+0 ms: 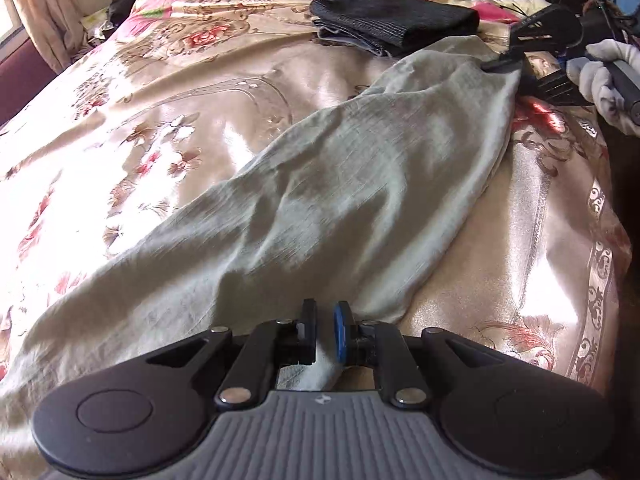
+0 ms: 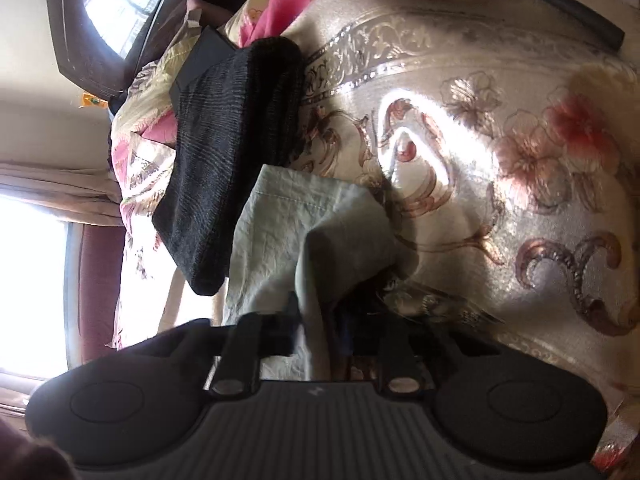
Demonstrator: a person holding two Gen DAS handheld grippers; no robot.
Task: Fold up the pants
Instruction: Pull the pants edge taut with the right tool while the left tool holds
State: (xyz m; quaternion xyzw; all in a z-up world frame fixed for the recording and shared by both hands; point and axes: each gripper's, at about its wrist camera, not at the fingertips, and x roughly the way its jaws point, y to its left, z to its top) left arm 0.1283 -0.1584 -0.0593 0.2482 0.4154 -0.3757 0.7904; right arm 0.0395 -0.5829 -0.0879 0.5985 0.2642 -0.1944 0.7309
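I have the pants (image 1: 320, 200) stretched across the bedspread (image 1: 160, 120), a pale grey-green length of cloth running from just in front of my left gripper (image 1: 325, 334) up to the far right, where my right gripper (image 1: 505, 65) holds the other end. The left jaws are pinched close together on the near end of the cloth, which passes between the pads and bunches behind them, so I judge that end secure. In the right wrist view the right gripper (image 2: 316, 320) has its jaws closed on a gathered fold of the pants (image 2: 288, 224), the stitched hem lying just past it; the far finger is in shadow, so I read the grip from the cloth drawn up between the fingers. Holding both ends this way keeps the cloth lengthwise and fairly flat, though wrinkles and a soft ridge run through the middle, so it is not taut. A folded black garment (image 1: 384, 16) sits on the bed just beyond the right end, touching or overlapping the pants in the right wrist view. I think the fold is at an early stage: both ends held, the length still laid out. Bringing one end over the other should call for level travel, or the loose middle could bunch.
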